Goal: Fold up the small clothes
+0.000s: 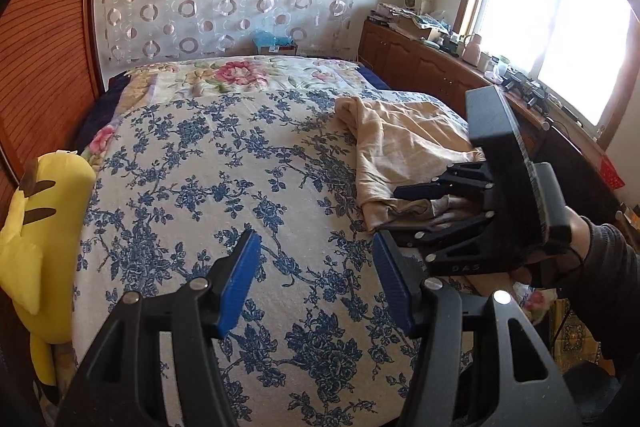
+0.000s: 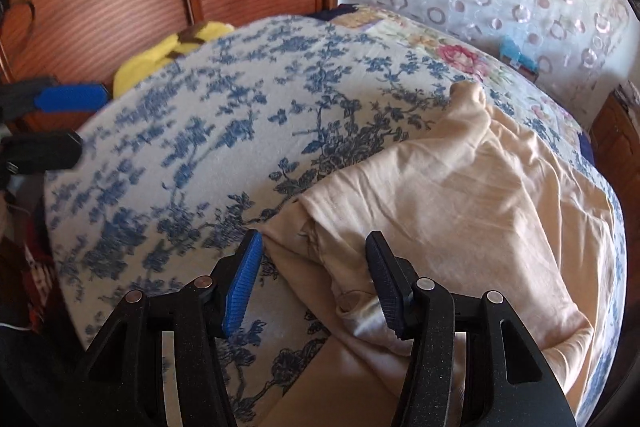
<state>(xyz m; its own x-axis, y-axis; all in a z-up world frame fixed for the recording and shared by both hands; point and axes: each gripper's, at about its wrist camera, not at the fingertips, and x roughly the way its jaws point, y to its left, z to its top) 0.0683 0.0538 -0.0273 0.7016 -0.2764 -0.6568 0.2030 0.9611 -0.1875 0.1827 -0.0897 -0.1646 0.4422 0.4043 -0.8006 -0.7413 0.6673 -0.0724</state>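
A beige garment (image 1: 404,143) lies crumpled on the right side of the bed; it also fills the right half of the right wrist view (image 2: 460,195). My left gripper (image 1: 316,279) is open and empty over the blue-flowered bedspread, left of the garment's near corner. My right gripper (image 2: 314,279) is open, its jaws standing on either side of the garment's near folded edge without closing on it. In the left wrist view the right gripper (image 1: 404,215) reaches in from the right at that same edge. The left gripper's fingers (image 2: 68,99) show at the far left.
The bed (image 1: 224,163) has a white spread with blue flowers. A yellow plush toy (image 1: 36,227) leans against the wooden wardrobe at the left. A wooden cabinet (image 1: 432,67) with clutter runs under the window on the right. A patterned curtain hangs behind the bed.
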